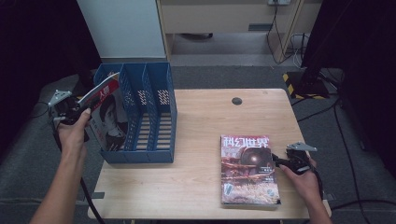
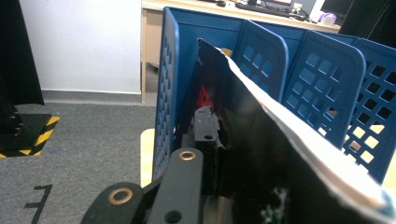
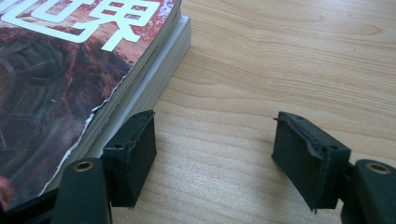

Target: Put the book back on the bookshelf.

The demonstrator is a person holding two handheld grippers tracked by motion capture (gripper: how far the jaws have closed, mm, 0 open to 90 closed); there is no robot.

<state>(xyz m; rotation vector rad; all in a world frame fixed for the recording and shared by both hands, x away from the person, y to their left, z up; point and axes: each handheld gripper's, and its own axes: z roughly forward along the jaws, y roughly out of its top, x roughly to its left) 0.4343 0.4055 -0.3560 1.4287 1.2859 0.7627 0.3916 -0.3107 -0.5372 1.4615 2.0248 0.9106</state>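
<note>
At left, the left gripper (image 1: 80, 108) clamps a glossy portrait-cover magazine (image 1: 108, 116), tilted into the leftmost slot of a blue plastic file rack (image 1: 161, 116) on a pale wooden table (image 1: 201, 135); its lower edge is hidden. Grey carpet surrounds. At right, the right gripper (image 1: 276, 160) gapes empty beside stacked red-covered magazines (image 1: 247, 170).

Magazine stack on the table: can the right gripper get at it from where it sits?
Probably yes. The right gripper rests open beside the magazine stack, one jaw already at the stack's edge, bare table between the jaws and nothing blocking.
</note>
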